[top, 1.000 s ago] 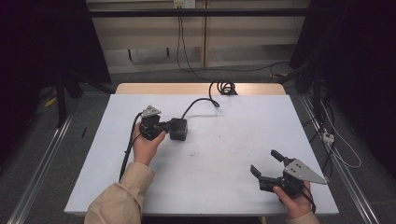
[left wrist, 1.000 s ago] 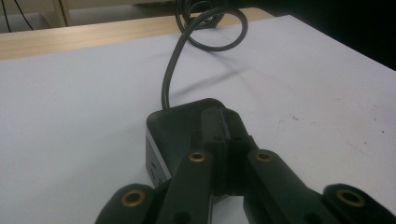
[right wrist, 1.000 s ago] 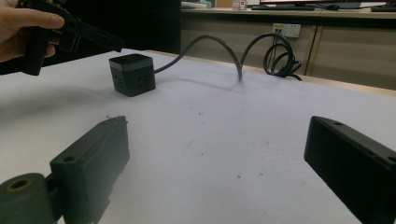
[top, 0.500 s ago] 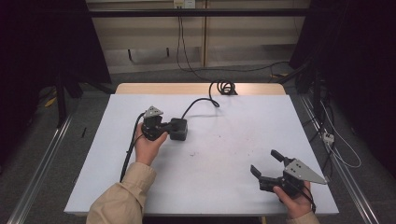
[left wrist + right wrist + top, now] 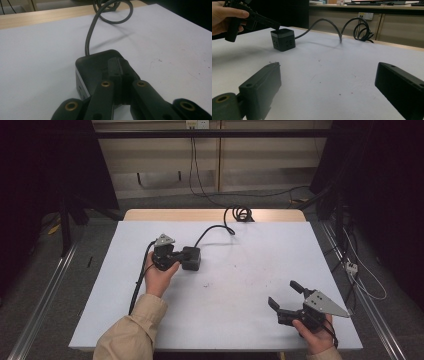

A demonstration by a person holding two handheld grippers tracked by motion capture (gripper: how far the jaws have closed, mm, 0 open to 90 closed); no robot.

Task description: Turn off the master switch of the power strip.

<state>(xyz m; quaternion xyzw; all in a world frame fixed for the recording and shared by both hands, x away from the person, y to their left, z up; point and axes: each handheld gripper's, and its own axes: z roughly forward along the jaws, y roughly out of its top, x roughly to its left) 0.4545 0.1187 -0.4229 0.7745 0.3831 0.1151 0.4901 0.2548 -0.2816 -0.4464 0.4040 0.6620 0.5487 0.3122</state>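
— Overhead first: what do we have on the white tabletop?

— We see the small black cube-shaped power block left of the middle, with its dark rubber cable running away to a coil at the far wooden edge. Our left gripper sits just beside the cube on its left, held by our left hand in a beige sleeve, and its tips rest against or over the cube's near side. Our right gripper is well apart from it, at the near right corner, jaws spread wide with only tabletop between them.

— And along the left gripper's own jaws?

— We find the two black jaws of the left gripper pressed together, pad to pad, with nothing clamped between them. Their joined tip lies on top of the cube, whose grey band and socket holes show on its left face. The cable leaves the cube's far side and loops at the table's edge.

— The right gripper's view?

— Our right gripper stands wide apart, one jaw at each lower corner, bare white table between. Far off at upper left we see the cube standing on the table, the closed tip of the left gripper touching its top edge, and the cable arching off to the coil.
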